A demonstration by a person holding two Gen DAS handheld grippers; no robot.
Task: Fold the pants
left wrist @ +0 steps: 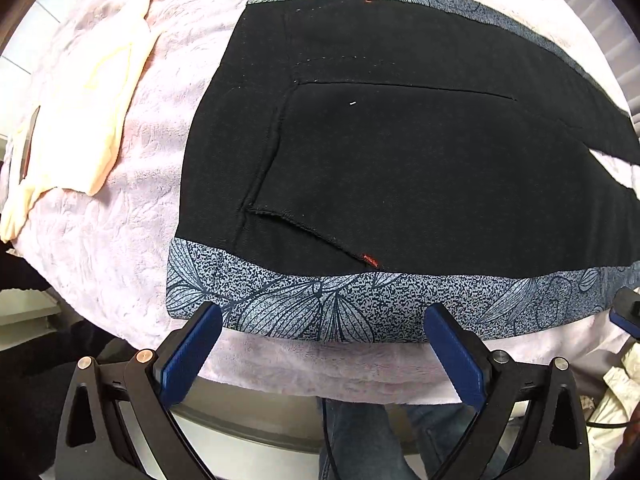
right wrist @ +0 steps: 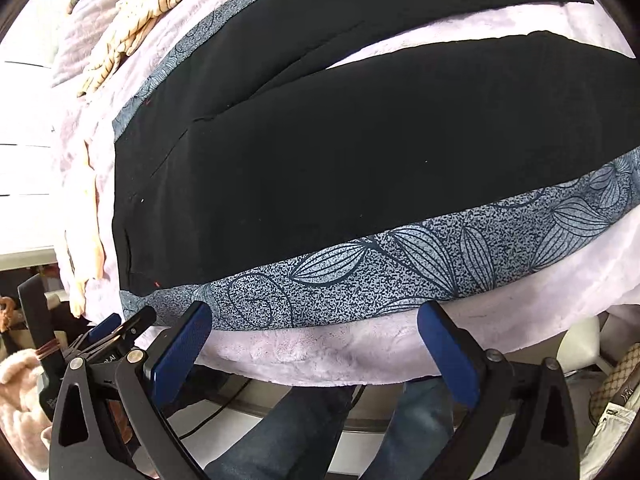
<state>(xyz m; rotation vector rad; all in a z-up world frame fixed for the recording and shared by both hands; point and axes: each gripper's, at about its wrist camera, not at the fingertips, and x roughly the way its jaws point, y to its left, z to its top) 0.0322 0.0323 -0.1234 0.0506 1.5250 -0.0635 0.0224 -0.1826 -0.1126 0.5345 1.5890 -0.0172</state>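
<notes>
Where fingers (left wrist: 208, 320) gape: pants (left wrist: 400, 168) beyond

Left gripper (left wrist: 322, 316) jaws spread wide, nothing between them — blue pads (left wrist: 191, 354) just short of the black pants (left wrist: 400, 160), fingertips over the patterned side stripe (left wrist: 340, 304). Pants flat on pink blanket (left wrist: 132, 220) ahead of the fingers — peach garment (left wrist: 80, 112) beyond the left finger.

A pale pink plush blanket (left wrist: 120, 240) covers the table. A peach garment (left wrist: 80, 120) lies crumpled at its left edge. A striped cream cloth (right wrist: 148, 12) is bunched at the far left corner. Below the near edge: legs in blue jeans (right wrist: 296, 428). A patterned bag (right wrist: 624, 380) sits lower right.
</notes>
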